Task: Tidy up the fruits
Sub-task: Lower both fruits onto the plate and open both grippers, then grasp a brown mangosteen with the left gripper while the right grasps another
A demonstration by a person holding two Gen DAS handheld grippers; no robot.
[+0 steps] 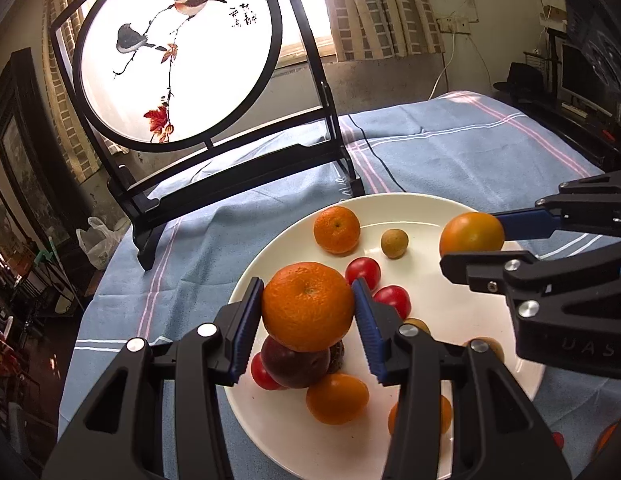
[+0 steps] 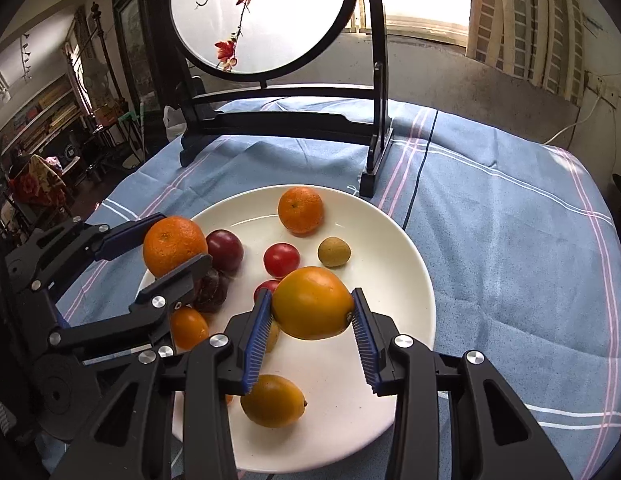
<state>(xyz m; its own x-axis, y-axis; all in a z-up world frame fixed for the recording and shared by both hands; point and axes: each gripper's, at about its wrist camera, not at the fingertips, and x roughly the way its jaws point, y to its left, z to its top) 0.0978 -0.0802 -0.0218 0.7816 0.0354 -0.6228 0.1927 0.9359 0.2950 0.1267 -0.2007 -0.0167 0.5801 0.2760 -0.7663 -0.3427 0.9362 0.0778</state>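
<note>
Holding one fruit in each claw, I work above the white plate (image 2: 390,240), which sits on the blue striped cloth (image 2: 510,220).

Left gripper (image 1: 308,308): jaws closed partway on a mandarin (image 1: 307,306), ribbed blue pads pressing its two flanks. The fruit hangs over a dark plum (image 1: 294,364) and a small orange fruit (image 1: 336,398) on the near side of the plate.

Right gripper (image 2: 312,308): jaws closed partway on a smooth orange-yellow citrus (image 2: 312,303), gripped across its long axis, one pad at the pointed end. It hangs over the plate's middle, above a similar citrus (image 2: 272,400).

Procedure, as I judge it:

1. Keep pad pressure constant. Round skin rolls out of a loosened grip.
2. Pick a bare patch of plate for each fruit. The space right of the small tan fruit (image 2: 333,252) looks free; the left side is crowded by the plum and the red tomatoes (image 2: 281,259).
3. Lower one claw at a time, so that the two do not meet over the plate.
4. Set the fruit down on the plate before opening. A dropped fruit could roll and knock the second mandarin (image 2: 300,210) or slip over the rim.
5. Open only enough to clear the skin, then lift straight away.
</note>
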